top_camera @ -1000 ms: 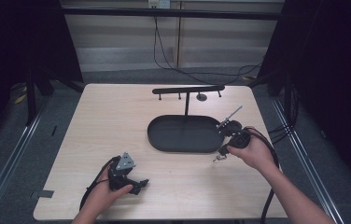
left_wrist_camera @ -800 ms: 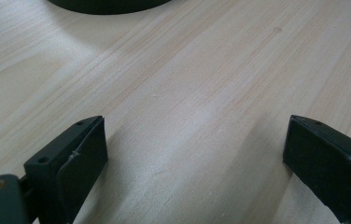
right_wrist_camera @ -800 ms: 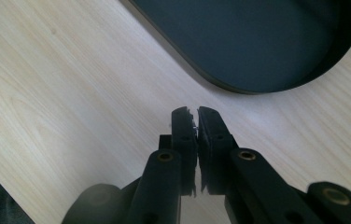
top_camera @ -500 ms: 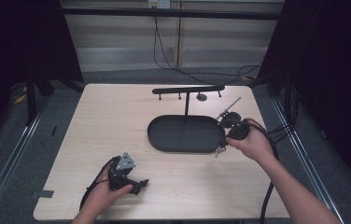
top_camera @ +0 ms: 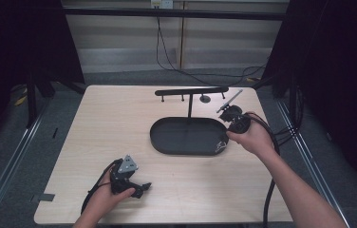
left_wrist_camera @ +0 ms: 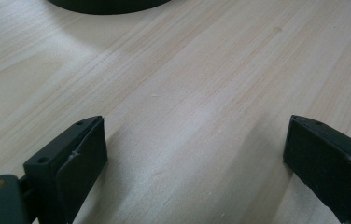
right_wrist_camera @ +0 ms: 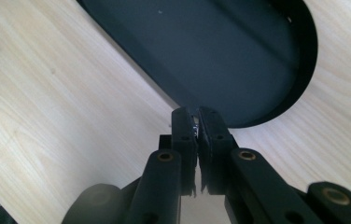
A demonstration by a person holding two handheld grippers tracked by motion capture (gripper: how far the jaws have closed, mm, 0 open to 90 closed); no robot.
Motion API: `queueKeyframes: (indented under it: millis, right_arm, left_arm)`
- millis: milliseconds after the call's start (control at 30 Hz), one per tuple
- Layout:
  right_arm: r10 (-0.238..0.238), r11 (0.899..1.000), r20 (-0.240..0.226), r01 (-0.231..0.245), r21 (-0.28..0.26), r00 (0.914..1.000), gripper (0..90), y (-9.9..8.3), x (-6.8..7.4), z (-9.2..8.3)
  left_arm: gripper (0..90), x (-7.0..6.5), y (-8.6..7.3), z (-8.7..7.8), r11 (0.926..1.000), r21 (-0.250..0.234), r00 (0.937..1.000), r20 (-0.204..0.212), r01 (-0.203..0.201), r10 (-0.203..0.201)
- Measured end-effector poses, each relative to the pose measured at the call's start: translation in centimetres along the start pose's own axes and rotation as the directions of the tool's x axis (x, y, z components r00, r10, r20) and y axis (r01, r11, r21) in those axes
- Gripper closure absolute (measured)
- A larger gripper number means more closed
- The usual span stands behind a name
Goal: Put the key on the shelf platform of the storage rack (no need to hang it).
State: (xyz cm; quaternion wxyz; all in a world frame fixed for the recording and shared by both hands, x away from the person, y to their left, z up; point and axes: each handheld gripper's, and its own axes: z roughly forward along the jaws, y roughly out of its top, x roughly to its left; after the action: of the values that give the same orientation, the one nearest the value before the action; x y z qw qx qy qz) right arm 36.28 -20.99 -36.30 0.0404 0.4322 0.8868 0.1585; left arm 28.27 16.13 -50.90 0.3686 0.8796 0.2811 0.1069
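Note:
A black oval tray (top_camera: 155,137) lies mid-table, with a thin black T-shaped stand (top_camera: 190,91) rising from its far edge. My right gripper (top_camera: 222,144) hovers at the tray's right end, tilted down toward the rim. In the right gripper view its jaws (right_wrist_camera: 195,117) are shut, with a small silvery thing (right_wrist_camera: 195,125) glinting between the pads, just above the tray's edge (right_wrist_camera: 299,70); what it is I cannot tell. My left gripper (top_camera: 142,188) rests on the table at the front left. Its jaws (left_wrist_camera: 194,154) stand wide open over bare wood.
The light wooden table (top_camera: 110,118) ends in a metal rail (top_camera: 20,142) on the left and another on the right. Cables (top_camera: 281,135) trail off the right edge. A small dark disc (top_camera: 205,99) sits on the table behind the stand.
My right hand has lifted and moved away from me, from the tray's near right edge to its right end, jaws still shut. The left gripper has stayed put.

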Motion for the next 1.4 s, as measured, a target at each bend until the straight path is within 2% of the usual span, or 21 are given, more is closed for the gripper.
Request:
queueKeyframes:
  millis: [567,767,1200,1400]
  right_arm:
    - [0.019,1.0,0.031,-0.019,-0.013,0.9993,86.5,1.6,-1.3,-0.2]
    - [0.042,0.999,0.027,-0.042,-0.02,0.9987,86.5,1.9,-1.9,0.4]
    - [0.059,0.998,0.042,-0.058,-0.028,0.9973,86.4,2.6,-2.8,1.5]
    - [0.063,0.998,0.049,-0.062,-0.009,0.9968,86.4,2.8,-3.0,2.1]
  left_arm:
    - [5.9,0.0,0.0,0.0,0.9999,-0.009,1.0,-0.004,0.006,-0.006]
    - [5.9,-0.1,0.0,0.1,0.9999,-0.01,1.0,-0.001,0.008,-0.008]
    - [5.9,0.0,0.0,0.0,0.9999,-0.009,1.0,-0.003,0.005,-0.005]
    - [5.9,0.0,0.0,0.0,0.9999,-0.009,1.0,-0.004,0.005,-0.005]
